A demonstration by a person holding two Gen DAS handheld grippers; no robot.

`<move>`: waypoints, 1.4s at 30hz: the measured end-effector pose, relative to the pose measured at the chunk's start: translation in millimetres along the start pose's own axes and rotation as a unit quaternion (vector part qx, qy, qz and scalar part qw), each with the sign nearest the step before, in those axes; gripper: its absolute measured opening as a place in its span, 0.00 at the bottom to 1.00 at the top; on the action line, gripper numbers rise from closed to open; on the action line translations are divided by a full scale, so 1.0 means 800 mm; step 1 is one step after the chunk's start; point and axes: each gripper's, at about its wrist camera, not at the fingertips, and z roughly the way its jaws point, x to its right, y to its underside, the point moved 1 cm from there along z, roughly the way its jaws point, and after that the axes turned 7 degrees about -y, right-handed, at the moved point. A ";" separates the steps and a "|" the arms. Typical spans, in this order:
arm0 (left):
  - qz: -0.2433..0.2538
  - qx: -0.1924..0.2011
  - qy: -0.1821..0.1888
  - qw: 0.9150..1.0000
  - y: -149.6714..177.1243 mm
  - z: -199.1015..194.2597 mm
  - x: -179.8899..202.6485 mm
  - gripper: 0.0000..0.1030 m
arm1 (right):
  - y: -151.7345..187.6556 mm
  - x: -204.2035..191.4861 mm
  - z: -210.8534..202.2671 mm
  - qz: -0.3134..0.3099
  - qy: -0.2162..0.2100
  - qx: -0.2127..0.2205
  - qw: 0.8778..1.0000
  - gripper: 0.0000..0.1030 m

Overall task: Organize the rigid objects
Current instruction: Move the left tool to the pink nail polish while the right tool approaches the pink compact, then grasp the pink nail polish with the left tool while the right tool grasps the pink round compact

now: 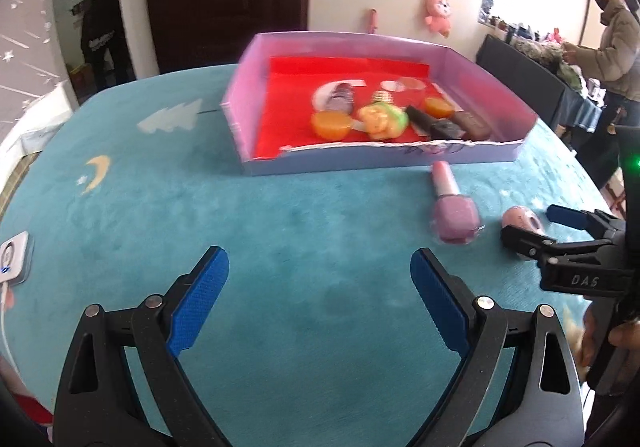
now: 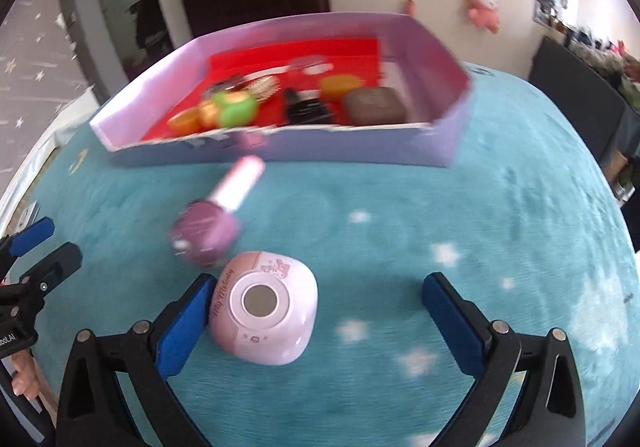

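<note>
A lilac box (image 1: 256, 167) (image 2: 360, 151) with a red lining holds several small items near the far side of the teal table. A pink nail polish bottle (image 1: 452, 203) (image 2: 216, 219) lies on the cloth in front of the box. A small pink rounded case (image 2: 264, 311) (image 1: 520, 221) lies beside it. My right gripper (image 2: 316, 311) (image 1: 536, 225) is open, with the case between its jaws, against the left finger. My left gripper (image 1: 320, 287) is open and empty over bare cloth, left of the bottle.
A white card (image 1: 14, 259) lies at the table's left edge. Two people stand in the room, one in the doorway (image 1: 100, 31) and one at the far right (image 1: 612, 39). A dark chair (image 2: 576, 95) stands behind the table on the right.
</note>
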 end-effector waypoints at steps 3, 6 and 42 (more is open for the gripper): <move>0.013 -0.010 0.019 1.000 -0.012 0.009 0.021 0.90 | -0.002 0.012 -0.004 -0.006 -0.014 0.002 1.000 1.00; 0.029 -0.018 0.022 0.999 -0.023 0.020 0.040 0.90 | 0.004 0.014 -0.013 -0.030 -0.022 0.007 0.999 1.00; 0.126 -0.046 0.078 0.988 -0.040 0.071 0.096 0.35 | 0.014 0.005 -0.020 -0.093 -0.066 -0.006 0.993 0.81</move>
